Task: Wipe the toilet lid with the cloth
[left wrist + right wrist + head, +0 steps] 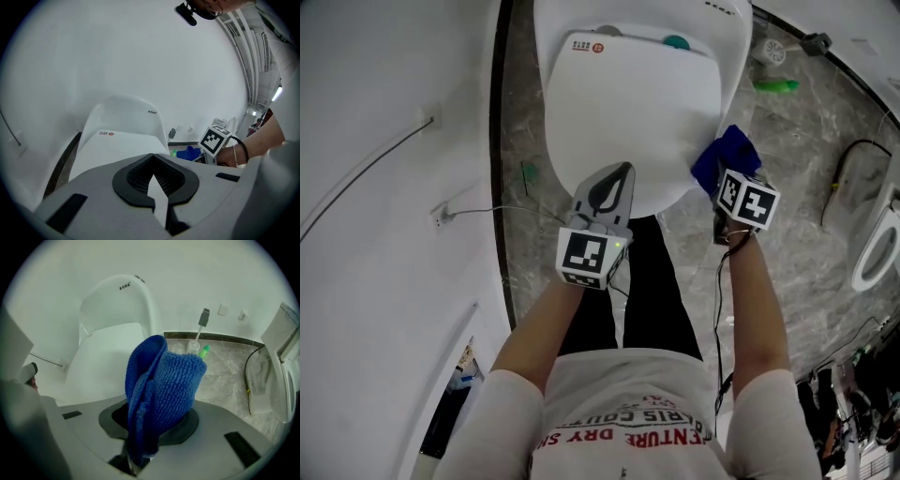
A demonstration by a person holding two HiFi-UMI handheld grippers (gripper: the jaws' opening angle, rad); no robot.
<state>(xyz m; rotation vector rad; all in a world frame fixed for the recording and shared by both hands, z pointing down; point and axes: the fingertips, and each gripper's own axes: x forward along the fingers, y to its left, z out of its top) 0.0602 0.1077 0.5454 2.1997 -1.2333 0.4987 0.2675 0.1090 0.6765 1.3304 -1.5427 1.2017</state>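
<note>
A: Left gripper (620,174) was pressed together, nothing in it, its tip over the front edge of the closed toilet lid (628,103).

B: And the right gripper (727,184) pinched the blue cloth (727,155), bunched up at the lid's right-hand rim. Farther off lay grey marbled floor (787,141).

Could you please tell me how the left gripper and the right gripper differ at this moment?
The left gripper has its tongs closed and empty; the right gripper has its tongs clamped on a bunched blue cloth. The left gripper is over the front edge of the toilet lid; the right gripper is beside its right edge. Both carry a marker cube.
</note>
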